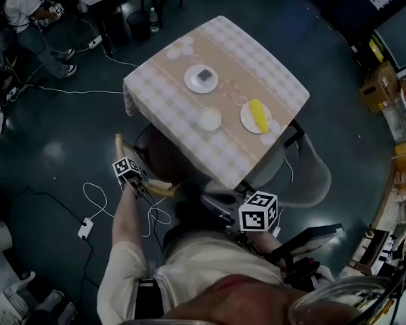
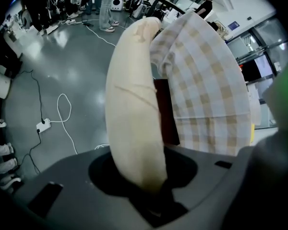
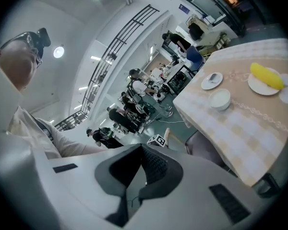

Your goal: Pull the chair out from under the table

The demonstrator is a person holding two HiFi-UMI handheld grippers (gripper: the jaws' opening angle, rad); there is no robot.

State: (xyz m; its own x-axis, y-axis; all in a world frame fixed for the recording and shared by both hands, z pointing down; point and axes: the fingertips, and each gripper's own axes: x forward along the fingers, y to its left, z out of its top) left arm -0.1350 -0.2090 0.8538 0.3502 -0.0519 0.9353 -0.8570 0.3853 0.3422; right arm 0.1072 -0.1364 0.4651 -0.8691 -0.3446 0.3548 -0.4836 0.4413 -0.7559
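A chair with a cream curved back rail (image 1: 164,189) stands tucked under the near-left side of the table (image 1: 162,80), which wears a checked cloth. My left gripper (image 1: 143,185) points steeply down and is shut on that rail. In the left gripper view the chair rail (image 2: 134,104) rises out from between the jaws of the left gripper (image 2: 153,186), with the tablecloth (image 2: 206,80) hanging just behind it. My right gripper (image 1: 220,205) hovers by the table's near corner; the right gripper (image 3: 144,174) holds nothing and its pads meet.
Two plates (image 1: 201,78), a bowl (image 1: 209,119) and a yellow item (image 1: 259,114) sit on the table. A grey chair (image 1: 311,175) stands at the table's right side. Cables and a power strip (image 1: 86,227) lie on the floor at left. A person (image 1: 27,19) stands far left.
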